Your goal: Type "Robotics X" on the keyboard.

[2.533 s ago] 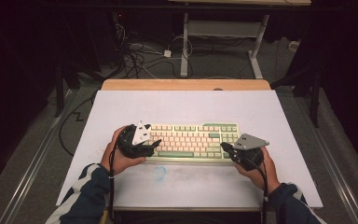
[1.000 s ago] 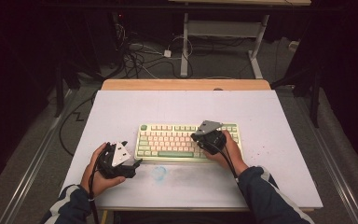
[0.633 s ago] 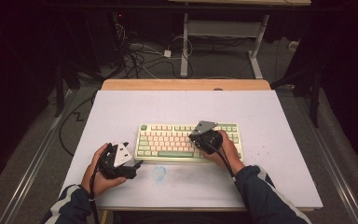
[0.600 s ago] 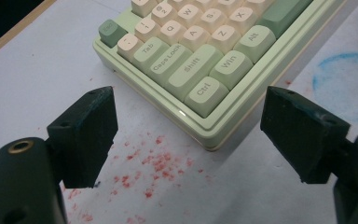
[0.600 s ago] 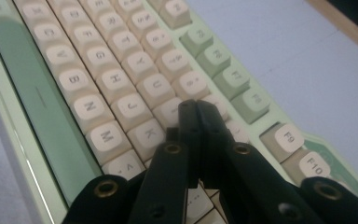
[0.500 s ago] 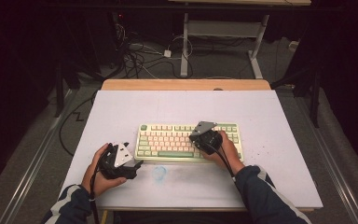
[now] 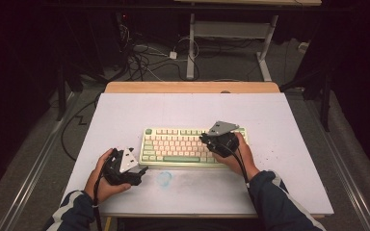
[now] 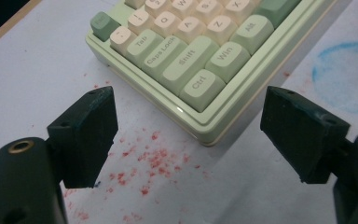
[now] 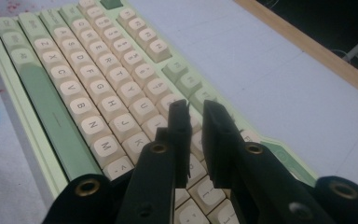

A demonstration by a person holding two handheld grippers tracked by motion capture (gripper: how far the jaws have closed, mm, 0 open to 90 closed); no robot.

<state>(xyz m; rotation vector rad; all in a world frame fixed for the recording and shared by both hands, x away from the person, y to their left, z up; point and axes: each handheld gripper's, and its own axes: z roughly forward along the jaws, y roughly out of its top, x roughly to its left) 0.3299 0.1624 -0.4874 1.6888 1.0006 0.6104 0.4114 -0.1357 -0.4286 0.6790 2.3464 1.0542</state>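
Note:
A pale green keyboard (image 7: 183,144) with cream keys lies across the middle of the white table mat. My left gripper (image 7: 142,169) rests near the front left of the table, a hand around it. In the left gripper view its jaws (image 8: 189,107) stand wide open, pointing at the keyboard's (image 8: 186,51) front-left corner by the Ctrl key, with nothing between them. My right gripper (image 7: 204,138) hovers over the right part of the keyboard. In the right gripper view its jaws (image 9: 195,109) have just been opening to a narrow slit above the keys (image 9: 74,93), with nothing in the gap.
A blue ring mark (image 7: 164,178) and red specks (image 8: 154,158) stain the mat in front of the keyboard. A wooden strip (image 7: 192,87) edges the table's far side. Beyond it, cables (image 7: 144,53) and white desk legs (image 7: 191,53) stand on the floor.
From the keyboard's two ends, my left gripper drew back to the table's front left and my right gripper moved leftward over the keys. Neither hand has shifted in the last half second.

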